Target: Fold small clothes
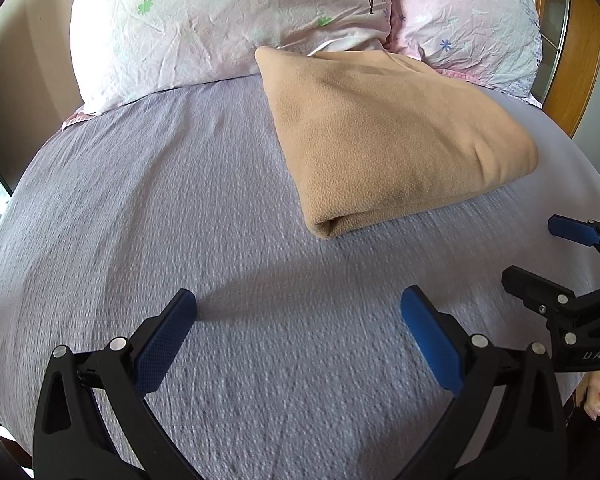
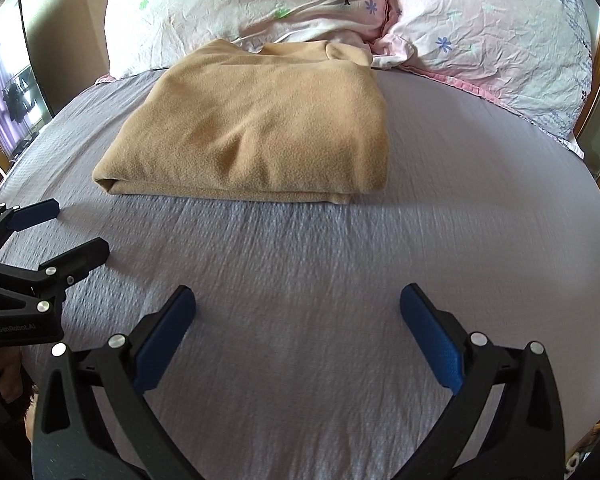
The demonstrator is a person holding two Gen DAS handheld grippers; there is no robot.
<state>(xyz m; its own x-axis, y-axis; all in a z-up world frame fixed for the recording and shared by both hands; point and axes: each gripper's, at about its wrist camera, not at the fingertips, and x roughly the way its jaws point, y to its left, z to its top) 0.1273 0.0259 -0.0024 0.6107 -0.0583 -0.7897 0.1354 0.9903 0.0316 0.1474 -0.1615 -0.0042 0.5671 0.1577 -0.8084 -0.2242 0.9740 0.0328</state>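
Note:
A tan fleece garment [image 1: 392, 136] lies folded into a thick rectangle on the lilac bedsheet [image 1: 180, 200], its far edge against the pillows. It also shows in the right wrist view [image 2: 260, 128]. My left gripper [image 1: 298, 312] is open and empty, hovering over bare sheet short of the garment. My right gripper [image 2: 296, 308] is open and empty too, also short of the garment. Each gripper shows at the side of the other's view: the right one [image 1: 540, 252] and the left one [image 2: 72, 232].
Two pink floral pillows [image 1: 220, 28] [image 2: 492, 32] lie at the head of the bed. A wooden headboard [image 1: 572, 52] stands behind them at the right. Bare sheet [image 2: 460, 200] stretches around and in front of the garment.

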